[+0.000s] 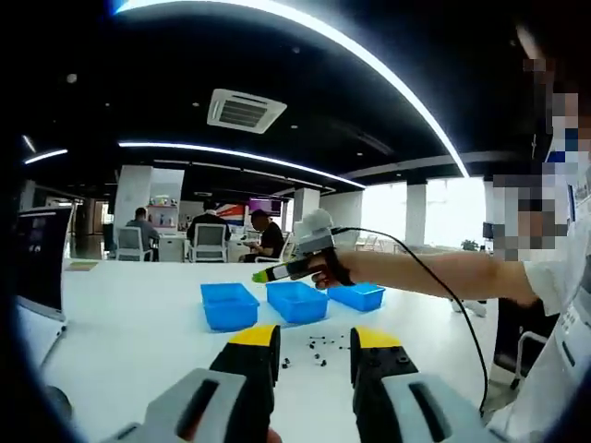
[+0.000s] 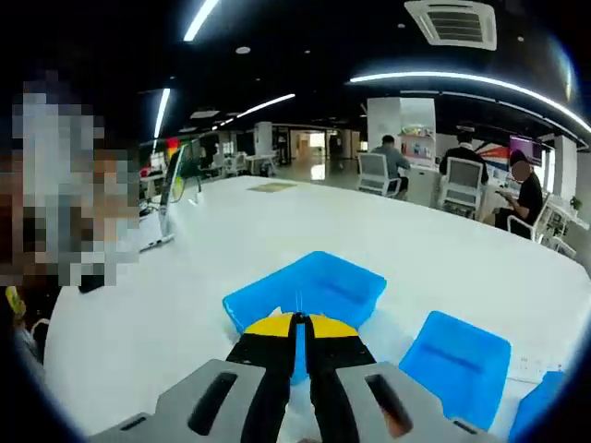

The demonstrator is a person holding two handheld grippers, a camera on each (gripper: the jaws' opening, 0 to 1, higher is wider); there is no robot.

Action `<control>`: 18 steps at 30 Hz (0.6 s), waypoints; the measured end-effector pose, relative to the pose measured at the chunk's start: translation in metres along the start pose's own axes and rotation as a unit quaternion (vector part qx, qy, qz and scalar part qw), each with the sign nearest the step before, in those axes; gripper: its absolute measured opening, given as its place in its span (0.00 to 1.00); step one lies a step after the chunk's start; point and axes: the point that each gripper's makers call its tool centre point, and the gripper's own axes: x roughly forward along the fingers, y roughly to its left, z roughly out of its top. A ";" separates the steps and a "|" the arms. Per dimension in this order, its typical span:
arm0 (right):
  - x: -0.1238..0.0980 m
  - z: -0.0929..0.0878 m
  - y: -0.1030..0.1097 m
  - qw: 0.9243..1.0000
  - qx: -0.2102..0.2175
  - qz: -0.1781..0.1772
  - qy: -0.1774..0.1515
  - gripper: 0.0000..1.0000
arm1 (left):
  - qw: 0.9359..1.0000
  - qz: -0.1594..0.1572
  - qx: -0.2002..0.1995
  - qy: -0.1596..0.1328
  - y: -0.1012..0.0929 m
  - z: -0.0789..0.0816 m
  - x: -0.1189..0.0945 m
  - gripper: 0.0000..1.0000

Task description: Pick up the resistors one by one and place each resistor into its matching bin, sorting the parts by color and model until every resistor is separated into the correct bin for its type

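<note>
Resistors (image 1: 317, 349) are seen in the left gripper view as a loose scatter of small dark specks on the white table (image 1: 129, 332), just below centre of the frame; colour and model cannot be told at this size. Above them, three blue bins (image 1: 295, 300) are set in a row across the middle. The left gripper (image 1: 314, 346) rises from the bottom edge with yellow-tipped black jaws held wide apart, nothing between them. The right gripper (image 1: 260, 275), gripped by a hand (image 1: 331, 269), is seen from the right at mid-frame, above the bins, a black cable trailing from it. A monitor (image 1: 42, 263) stands at the left edge. Seated people and chairs are seen far back under curved ceiling lights and an air vent.

In the right gripper view, the right gripper (image 2: 300, 321) is seen at bottom centre with its jaws pressed together; whether a resistor is pinched between them cannot be told. Its tips lie over the near rim of one blue bin (image 2: 323, 286), and a second bin (image 2: 457, 365) is at lower right. The table stretches to the upper right, where seated people are again seen.
</note>
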 end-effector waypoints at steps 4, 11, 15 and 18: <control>0.009 -0.007 0.004 1.000 -0.005 -0.009 0.011 0.07 | 1.000 0.002 0.001 -0.001 0.001 0.001 -0.001 0.32; 0.016 -0.012 0.007 0.999 -0.017 -0.024 0.019 0.07 | 1.000 0.000 0.002 -0.003 -0.002 0.004 -0.001 0.32; 0.015 -0.010 0.002 0.999 -0.007 -0.037 0.016 0.44 | 1.000 -0.003 0.004 -0.003 -0.004 0.003 -0.001 0.32; 0.012 -0.006 0.006 1.000 -0.003 -0.029 0.010 0.52 | 1.000 -0.004 0.004 -0.003 -0.005 0.003 0.000 0.32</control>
